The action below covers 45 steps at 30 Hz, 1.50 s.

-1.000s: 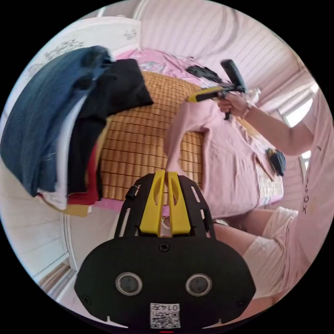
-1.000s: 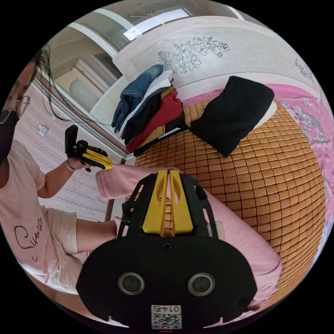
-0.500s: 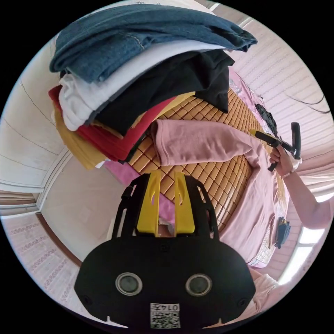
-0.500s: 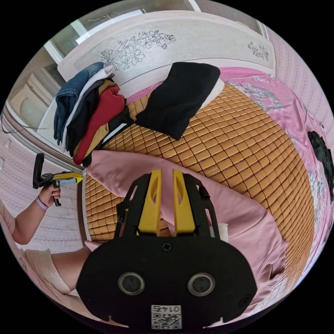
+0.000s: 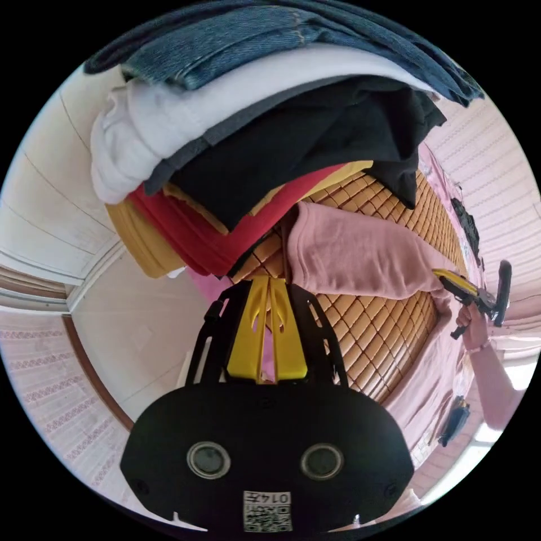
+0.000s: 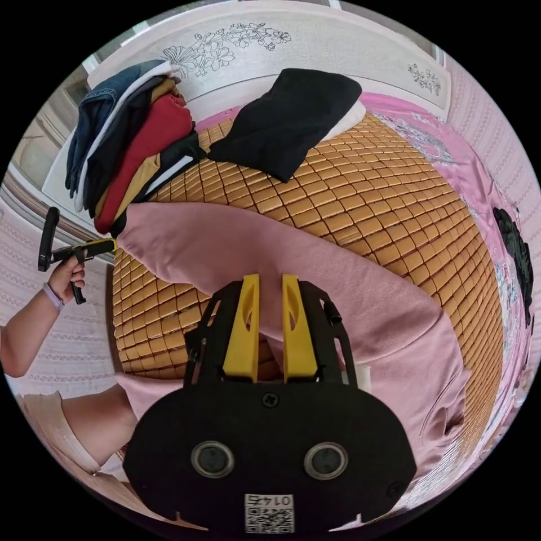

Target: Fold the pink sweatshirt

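Two tools free, sleeve laid out flat.
Left tool (image 5: 269, 282) has its jaws together on nothing, beside the cuff; right tool (image 6: 270, 282) sits slightly parted over the pink sweatshirt (image 6: 315, 276), soft fleece spread on the bed's slatted bamboo mat (image 6: 394, 208), its cuff touching the stack of folded clothes (image 5: 270, 124). Best next: smooth the sleeve, then grip it near the cuff and fold inward, clear of that stack.

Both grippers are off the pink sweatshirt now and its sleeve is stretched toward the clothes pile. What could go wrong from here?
1. The pink sweatshirt has its sleeve cuff right against the stack of folded clothes; the left gripper, jaws closed beside it, could catch a stacked garment or topple the leaning pile.
2. The sweatshirt's lower part hangs over the edge of the bamboo mat, so a tug may drag it off.
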{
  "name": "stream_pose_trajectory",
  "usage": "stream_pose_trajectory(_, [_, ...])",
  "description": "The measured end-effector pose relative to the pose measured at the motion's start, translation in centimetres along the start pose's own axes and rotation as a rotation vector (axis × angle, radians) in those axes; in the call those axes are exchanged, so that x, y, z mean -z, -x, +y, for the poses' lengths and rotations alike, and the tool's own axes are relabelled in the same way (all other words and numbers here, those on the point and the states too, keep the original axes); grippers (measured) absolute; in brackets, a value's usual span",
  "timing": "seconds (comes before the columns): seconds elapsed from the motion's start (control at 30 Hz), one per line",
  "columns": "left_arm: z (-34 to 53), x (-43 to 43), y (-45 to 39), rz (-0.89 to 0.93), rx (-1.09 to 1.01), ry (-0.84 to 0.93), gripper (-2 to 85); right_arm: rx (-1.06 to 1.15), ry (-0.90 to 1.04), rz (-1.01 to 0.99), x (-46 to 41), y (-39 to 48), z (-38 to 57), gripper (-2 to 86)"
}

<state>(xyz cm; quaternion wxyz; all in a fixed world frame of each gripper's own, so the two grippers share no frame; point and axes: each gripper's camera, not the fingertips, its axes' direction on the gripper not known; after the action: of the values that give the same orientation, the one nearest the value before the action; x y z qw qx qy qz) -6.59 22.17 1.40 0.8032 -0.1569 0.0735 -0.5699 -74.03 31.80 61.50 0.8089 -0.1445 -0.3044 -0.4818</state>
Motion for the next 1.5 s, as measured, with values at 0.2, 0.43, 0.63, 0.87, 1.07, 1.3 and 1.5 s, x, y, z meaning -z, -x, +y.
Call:
stream_pose_trajectory(0.2, [6.5,0.9,-10.0,0.136,-0.324,0.094,-1.0,-0.236,0.035,0.032,9.7,-0.9,14.9,6.0])
stream_pose_trajectory(0.43, [13.5,-4.3,-25.3,0.307,-0.691,0.317,-1.0,-0.408,0.483,0.211,16.7,1.7,34.7,2.3])
stream_pose_trajectory(0.63, [18.6,-7.6,-31.0,0.075,-0.935,0.352,-1.0,-0.573,0.376,0.155,19.6,3.5,39.6,0.7])
stream_pose_trajectory(0.87, [20.0,-8.1,-32.4,0.029,-1.021,0.411,-1.0,-0.664,0.285,0.103,23.2,3.8,40.4,0.1])
stream_pose_trajectory(1.07, [24.1,-6.9,-32.9,-0.118,-1.158,0.272,-1.0,-0.640,0.234,0.149,25.6,5.8,40.6,-0.4])
stream_pose_trajectory(1.3, [24.8,-5.4,-29.4,-0.050,-1.133,0.190,-1.0,-0.700,0.086,0.090,28.3,7.0,42.7,-0.8])
stream_pose_trajectory(1.5, [24.7,-3.7,-25.1,0.033,-1.112,0.096,-1.0,-0.789,-0.034,0.132,29.8,9.7,43.8,-0.8])
